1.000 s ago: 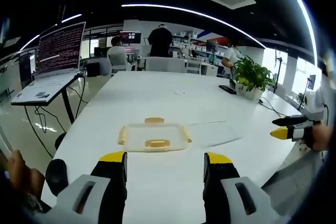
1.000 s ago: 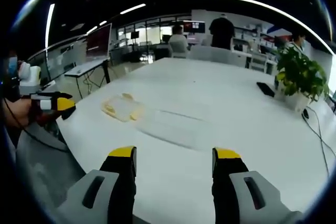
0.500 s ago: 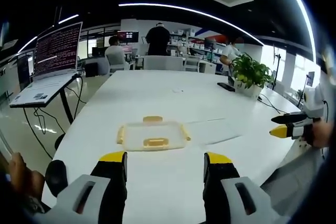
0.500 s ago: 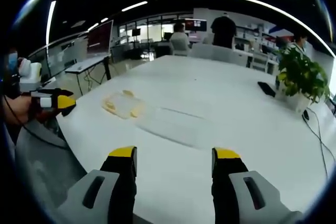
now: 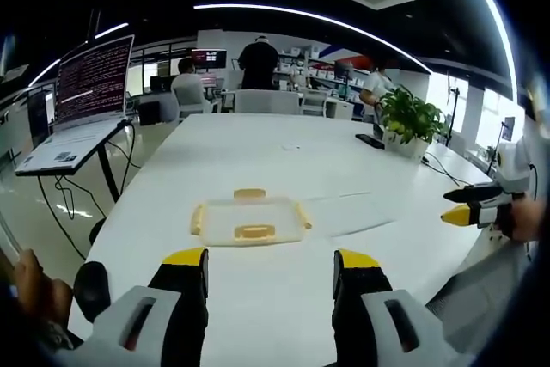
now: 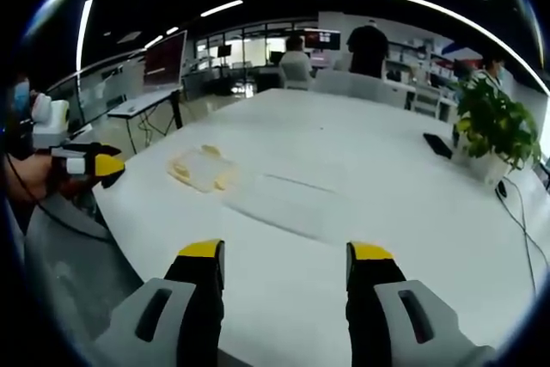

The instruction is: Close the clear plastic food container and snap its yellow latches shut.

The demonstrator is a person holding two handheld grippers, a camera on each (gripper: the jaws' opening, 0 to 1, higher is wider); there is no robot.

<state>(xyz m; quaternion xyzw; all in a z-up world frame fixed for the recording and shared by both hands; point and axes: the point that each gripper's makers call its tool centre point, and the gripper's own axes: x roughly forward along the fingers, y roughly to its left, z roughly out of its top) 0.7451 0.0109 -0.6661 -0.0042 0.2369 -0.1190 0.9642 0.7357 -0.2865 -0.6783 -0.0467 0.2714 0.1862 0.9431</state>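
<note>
Nothing of the task looks done yet. The clear plastic food container with yellow latches (image 5: 250,221) sits on the long white desk (image 5: 258,148), ahead of the left claw (image 5: 270,266), whose yellow-tipped jaws stand apart and empty, well short of it. Just beside the container, on its right in the left gripper view, lies a flat clear plastic sheet that I take for the lid (image 5: 348,214); it is off the box. The right claw (image 6: 286,259) is likewise spread wide and holds nothing, with the container (image 6: 201,168) far off toward its left. Left to do: the approach, seating the lid and snapping every latch.
</note>
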